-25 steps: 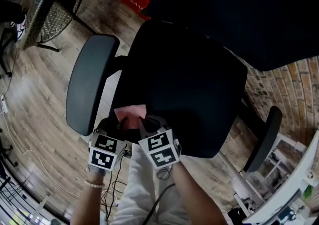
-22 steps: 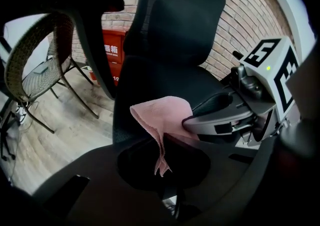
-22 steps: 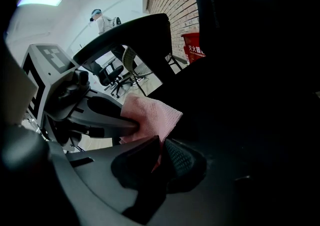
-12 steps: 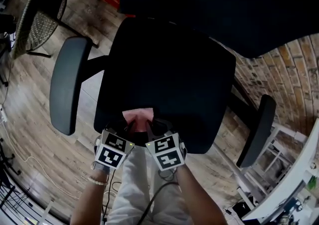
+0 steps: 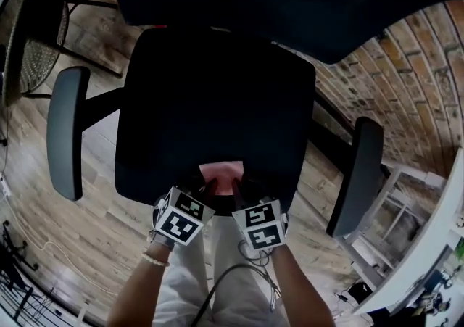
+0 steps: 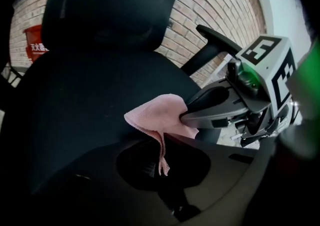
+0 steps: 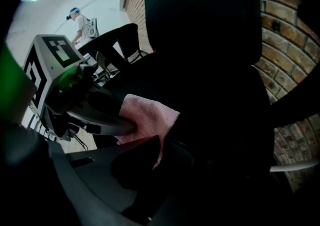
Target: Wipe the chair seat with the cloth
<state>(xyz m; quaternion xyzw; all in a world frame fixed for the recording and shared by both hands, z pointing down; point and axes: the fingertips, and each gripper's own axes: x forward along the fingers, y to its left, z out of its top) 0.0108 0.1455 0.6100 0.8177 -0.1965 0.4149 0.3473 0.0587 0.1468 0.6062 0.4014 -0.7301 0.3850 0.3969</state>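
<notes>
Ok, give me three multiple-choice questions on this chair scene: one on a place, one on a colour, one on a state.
1. Where is the cloth? A on an armrest; B at the seat front edge; C on the floor.
2. Cloth colour? A pink; B blue; C white.
3. Which gripper holds it? A left only; B neither; C both.
Answers: B, it lies at the seat edge nearest the person; A, pink in every view; C, the left gripper and right gripper each have jaws shut on it.
</notes>
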